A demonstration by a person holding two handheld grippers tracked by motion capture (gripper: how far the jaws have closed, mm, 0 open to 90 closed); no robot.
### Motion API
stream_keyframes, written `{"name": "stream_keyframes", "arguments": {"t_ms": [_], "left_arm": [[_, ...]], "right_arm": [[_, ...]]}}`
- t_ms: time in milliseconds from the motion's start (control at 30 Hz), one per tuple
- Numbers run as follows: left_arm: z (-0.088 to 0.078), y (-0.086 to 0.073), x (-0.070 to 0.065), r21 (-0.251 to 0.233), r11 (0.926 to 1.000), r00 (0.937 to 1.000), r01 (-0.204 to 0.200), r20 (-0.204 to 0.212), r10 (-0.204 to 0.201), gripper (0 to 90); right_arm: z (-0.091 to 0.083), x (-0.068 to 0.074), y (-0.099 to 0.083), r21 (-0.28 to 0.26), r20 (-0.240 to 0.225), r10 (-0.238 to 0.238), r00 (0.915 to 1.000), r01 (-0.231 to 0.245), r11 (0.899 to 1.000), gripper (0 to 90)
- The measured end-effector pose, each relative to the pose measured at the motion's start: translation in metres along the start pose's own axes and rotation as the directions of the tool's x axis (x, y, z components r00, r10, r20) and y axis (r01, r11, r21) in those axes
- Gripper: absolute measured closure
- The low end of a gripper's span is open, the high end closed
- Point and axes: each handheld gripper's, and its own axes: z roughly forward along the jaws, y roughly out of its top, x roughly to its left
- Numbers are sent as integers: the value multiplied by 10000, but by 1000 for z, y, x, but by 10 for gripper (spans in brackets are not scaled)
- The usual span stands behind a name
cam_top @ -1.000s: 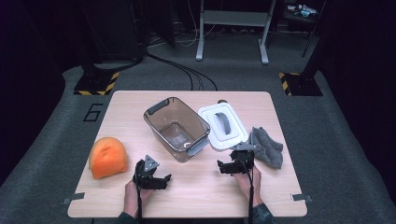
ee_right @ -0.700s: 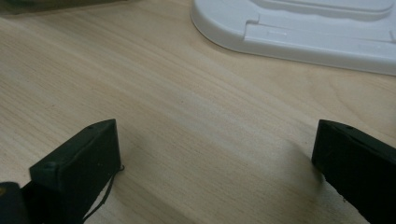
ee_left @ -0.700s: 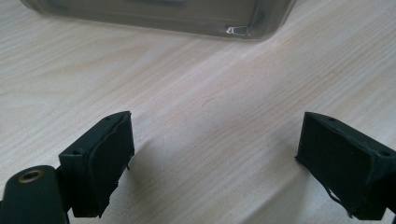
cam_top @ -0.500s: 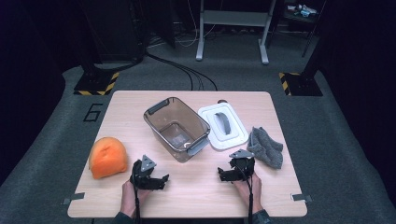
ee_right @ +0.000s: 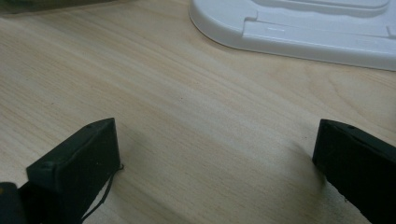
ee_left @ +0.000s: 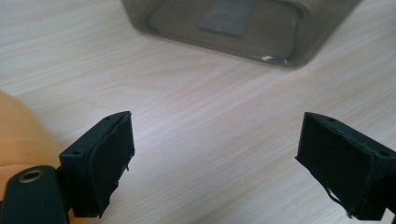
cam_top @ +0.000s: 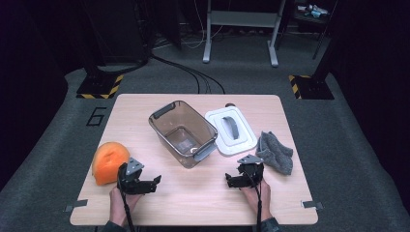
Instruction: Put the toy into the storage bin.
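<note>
A clear, smoky plastic bin [cam_top: 183, 133] stands empty mid-table, and its near wall [ee_left: 233, 28] crosses the top of the left gripper view. Right of it lies its white lid [cam_top: 231, 130] with a grey handle; the lid's rim [ee_right: 303, 32] runs along the top of the right gripper view. An orange rounded object [cam_top: 109, 162] sits at the front left, with its edge [ee_left: 18, 135] beside my left jaw. My left gripper [cam_top: 145, 180] [ee_left: 217, 140] is open over bare wood. My right gripper [cam_top: 239, 176] [ee_right: 215, 149] is open too, just short of the lid. Neither holds anything.
A crumpled grey cloth [cam_top: 275, 152] lies right of the lid, close to my right gripper. The wooden table [cam_top: 203, 198] has bare wood between the two grippers. Dark floor, cables and stand legs lie beyond the far edge.
My right gripper has drawn back a little toward the near edge. My left gripper has shifted slightly left, toward the orange object. Both stay open.
</note>
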Motion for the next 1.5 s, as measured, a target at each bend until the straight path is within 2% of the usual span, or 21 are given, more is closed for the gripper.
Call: {"name": "stream_keyframes", "arguments": {"t_ms": [167,300,400,567,667,700,800,833,1033,1100,1133,1167,1200,1267,1400,1500], "left_arm": [[-15,6,17,-222,9991,9981,354,-491,-365,106],[-26,10,31,-464,9969,9920,637,-1063,-683,106],[-32,13,40,-559,9955,9876,766,-1327,-835,106],[-39,18,58,-813,9920,9720,966,-2068,-1115,108],[-41,20,67,-699,9920,9645,1047,-2360,-1185,109],[-41,21,72,-618,9918,9587,1121,-2558,-1243,109],[-41,24,80,-497,9898,9505,1339,-2762,-1424,109],[-40,24,82,-534,9883,9446,1428,-2908,-1522,109],[-30,23,96,-223,9800,9243,1976,-3287,-1938,141],[-26,21,99,-82,9742,9155,2254,-3402,-2146,159],[-24,20,100,-54,9757,9142,2192,-3483,-2073,181],[-22,19,100,11,9728,9122,2318,-3477,-2169,213],[-21,18,100,22,9721,9116,2345,-3478,-2192,233],[-17,15,99,-27,9770,9135,2130,-3542,-2001,307],[-12,11,96,-56,9818,9285,1900,-3240,-1815,521],[-12,12,95,-194,9838,9327,1782,-3153,-1751,612]], "right_arm": [[0,0,0,1,1,2,10000,-2,10000,0],[0,0,0,-2,5,-1,10000,1,10000,0],[0,0,0,-2,4,4,10000,-4,10000,0],[0,0,0,27,-7,39,10000,-39,10000,0],[0,0,0,18,0,31,10000,-31,10000,0],[0,0,0,12,-1,23,10000,-23,10000,0],[0,0,0,12,-1,25,10000,-25,10000,0],[0,0,0,20,1,61,10000,-61,10000,0],[0,0,0,22,3,50,10000,-50,10000,0],[0,0,0,23,4,65,10000,-65,10000,0],[0,0,0,14,7,47,10000,-47,10000,0],[0,0,0,5,10,14,10000,-14,10000,0],[0,0,0,19,6,50,10000,-50,10000,0],[0,0,0,13,12,46,10000,-46,10000,0],[0,0,0,11,28,54,10000,-54,10000,0],[0,0,0,10,37,68,10000,-68,10000,0]]}}
